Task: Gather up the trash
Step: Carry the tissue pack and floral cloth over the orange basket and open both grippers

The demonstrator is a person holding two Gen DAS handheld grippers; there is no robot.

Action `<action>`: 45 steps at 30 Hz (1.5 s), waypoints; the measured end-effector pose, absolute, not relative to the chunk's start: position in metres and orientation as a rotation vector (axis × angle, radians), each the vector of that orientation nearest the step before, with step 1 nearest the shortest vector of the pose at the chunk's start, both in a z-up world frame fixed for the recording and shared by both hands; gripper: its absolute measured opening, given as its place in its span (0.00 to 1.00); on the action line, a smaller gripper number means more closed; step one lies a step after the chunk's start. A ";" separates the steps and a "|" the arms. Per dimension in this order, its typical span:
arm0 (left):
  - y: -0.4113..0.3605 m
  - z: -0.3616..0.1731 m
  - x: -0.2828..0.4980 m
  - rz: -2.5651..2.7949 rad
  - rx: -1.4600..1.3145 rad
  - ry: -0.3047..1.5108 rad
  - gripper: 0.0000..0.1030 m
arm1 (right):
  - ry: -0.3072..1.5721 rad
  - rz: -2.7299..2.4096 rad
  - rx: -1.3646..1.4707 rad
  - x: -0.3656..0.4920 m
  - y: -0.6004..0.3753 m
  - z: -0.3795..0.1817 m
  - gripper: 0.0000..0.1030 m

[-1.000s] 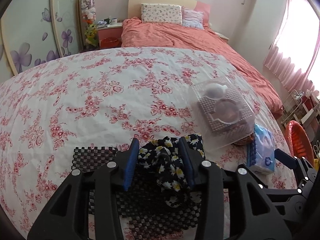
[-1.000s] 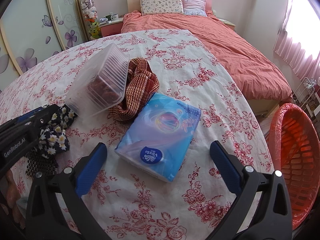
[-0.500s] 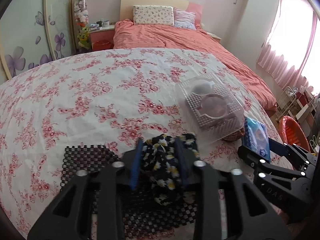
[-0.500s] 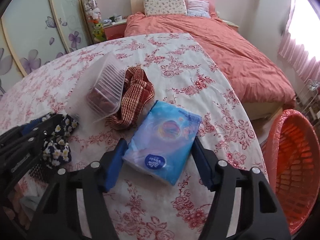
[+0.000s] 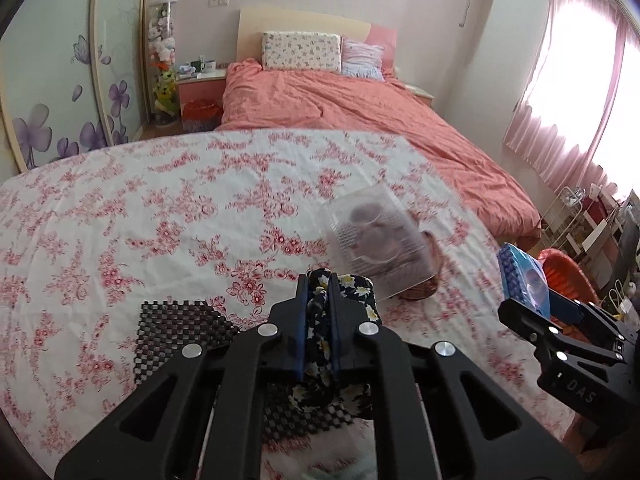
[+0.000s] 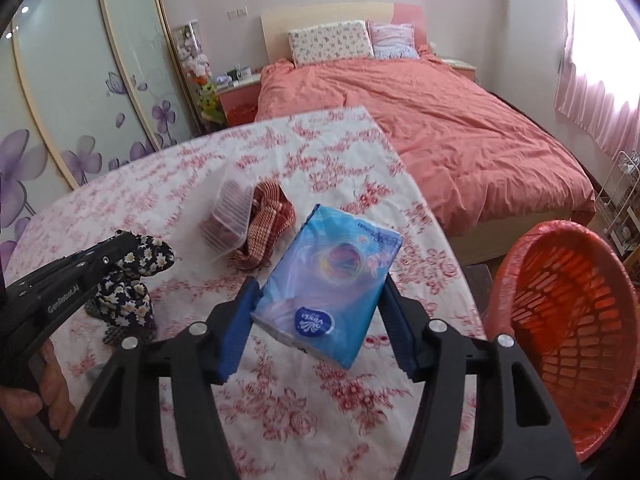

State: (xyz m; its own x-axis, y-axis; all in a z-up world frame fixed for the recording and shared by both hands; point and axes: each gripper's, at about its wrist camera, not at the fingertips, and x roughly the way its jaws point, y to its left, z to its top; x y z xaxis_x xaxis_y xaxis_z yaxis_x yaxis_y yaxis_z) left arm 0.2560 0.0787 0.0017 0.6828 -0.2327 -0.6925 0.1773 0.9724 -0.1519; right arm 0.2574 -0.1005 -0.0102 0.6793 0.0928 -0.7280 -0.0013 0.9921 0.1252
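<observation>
With jaws clamped, tissue pack lifted.

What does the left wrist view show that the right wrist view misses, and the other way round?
Only the left wrist view: the black mesh mat beneath the left gripper.
Only the right wrist view: the inside of the orange basket, the striped cloth unobstructed, and a hand.
Both: the flowered cloth pinched in the left gripper, the tissue pack clamped in the right gripper, whose jaws have just been closing, the clear box, and the bed.

"GenRobot.AI" on left gripper
</observation>
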 end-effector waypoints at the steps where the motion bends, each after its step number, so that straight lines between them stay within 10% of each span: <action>1: 0.078 0.007 0.253 -0.231 -0.076 0.778 0.08 | 0.809 0.054 0.122 0.252 -0.103 -0.004 0.57; 45: -0.189 0.020 0.190 -0.793 -0.056 0.772 0.08 | 0.600 -0.282 0.290 0.123 -0.350 0.013 0.58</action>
State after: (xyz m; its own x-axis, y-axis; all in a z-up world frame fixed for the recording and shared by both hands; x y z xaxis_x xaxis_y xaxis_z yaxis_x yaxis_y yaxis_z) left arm 0.1903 -0.1893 0.0203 0.4482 -0.6596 -0.6033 0.6209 0.7152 -0.3207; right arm 0.1234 -0.3499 0.0133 0.7895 -0.1745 -0.5884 0.3413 0.9216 0.1847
